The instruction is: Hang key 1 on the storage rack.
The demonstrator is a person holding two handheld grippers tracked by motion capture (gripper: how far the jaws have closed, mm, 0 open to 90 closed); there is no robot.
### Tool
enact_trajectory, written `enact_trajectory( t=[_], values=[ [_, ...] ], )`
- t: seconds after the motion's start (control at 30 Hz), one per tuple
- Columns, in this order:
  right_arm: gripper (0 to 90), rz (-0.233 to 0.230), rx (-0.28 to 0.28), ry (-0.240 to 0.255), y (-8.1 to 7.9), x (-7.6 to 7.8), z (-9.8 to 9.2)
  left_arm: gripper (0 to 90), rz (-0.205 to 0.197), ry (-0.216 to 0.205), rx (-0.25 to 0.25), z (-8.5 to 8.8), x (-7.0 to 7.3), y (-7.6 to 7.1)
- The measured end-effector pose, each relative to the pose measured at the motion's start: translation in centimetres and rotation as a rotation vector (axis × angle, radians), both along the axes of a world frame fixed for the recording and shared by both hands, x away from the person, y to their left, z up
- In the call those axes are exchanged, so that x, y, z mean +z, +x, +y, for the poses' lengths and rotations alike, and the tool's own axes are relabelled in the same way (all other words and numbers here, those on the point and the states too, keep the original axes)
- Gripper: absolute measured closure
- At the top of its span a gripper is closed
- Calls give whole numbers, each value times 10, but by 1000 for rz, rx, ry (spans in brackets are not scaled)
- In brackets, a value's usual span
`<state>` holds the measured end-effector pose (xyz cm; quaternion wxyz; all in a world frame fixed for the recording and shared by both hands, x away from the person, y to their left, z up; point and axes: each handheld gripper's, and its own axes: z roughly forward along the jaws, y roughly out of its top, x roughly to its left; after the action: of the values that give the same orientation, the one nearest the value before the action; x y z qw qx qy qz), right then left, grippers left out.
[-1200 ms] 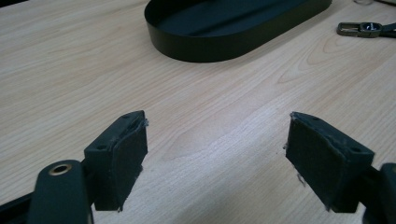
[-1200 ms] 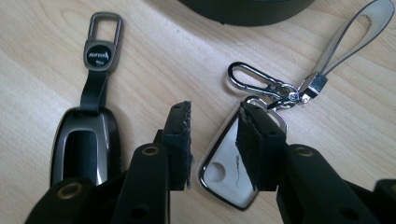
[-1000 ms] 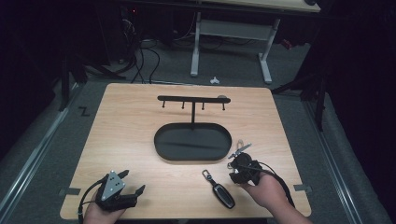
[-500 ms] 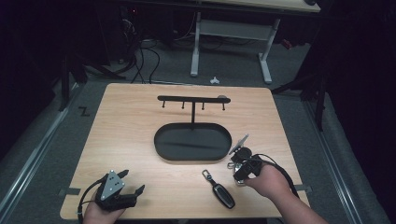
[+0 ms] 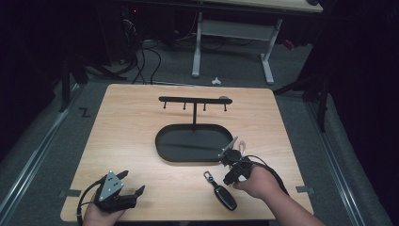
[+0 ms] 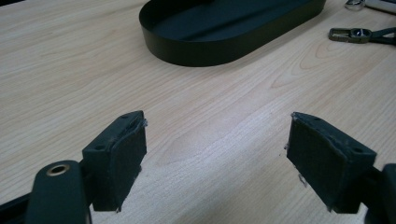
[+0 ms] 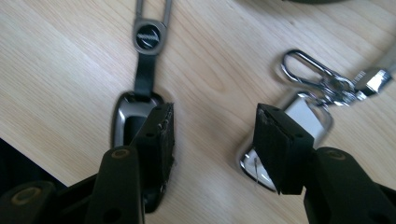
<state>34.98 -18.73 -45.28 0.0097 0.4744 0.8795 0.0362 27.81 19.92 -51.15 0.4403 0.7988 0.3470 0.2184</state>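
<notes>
A black car key fob [image 5: 225, 196] lies near the table's front edge, its strap and metal clasp [image 5: 207, 176] pointing away from me. A silver key bunch with a carabiner [image 5: 234, 146] lies by the right end of the black oval tray [image 5: 164, 148]. My right gripper [image 5: 229, 160] is open, low over the table between the two. In the right gripper view one jaw covers part of the fob [image 7: 123, 116], the other part of the silver bunch [image 7: 327, 84], with bare wood between them [image 7: 212, 121]. My left gripper [image 5: 133, 182] rests open at the front left [image 6: 215, 135].
A black rack [image 5: 194, 100] with several hooks stands on a post rising from the tray's far side. The tray [image 6: 224, 44] lies ahead of the left gripper, with the fob's clasp [image 6: 348, 33] at the far right of that view. The table's front edge is close to both hands.
My right hand and gripper have shifted a little to the left, closer to the fob's clasp. The left gripper has stayed where it was.
</notes>
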Motion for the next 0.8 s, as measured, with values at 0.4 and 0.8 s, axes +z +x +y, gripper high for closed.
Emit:
enact_trajectory(
  t=[0.4, 0.8],
  values=[
    [411, -4, 84, 26, 6, -11, 25, 203, -4, 3, 0, 0, 0, 1],
    [502, 18, 121, 12, 6, -29, 46, 202, -1, -3, 0, 1, -1, 1]
  ],
)
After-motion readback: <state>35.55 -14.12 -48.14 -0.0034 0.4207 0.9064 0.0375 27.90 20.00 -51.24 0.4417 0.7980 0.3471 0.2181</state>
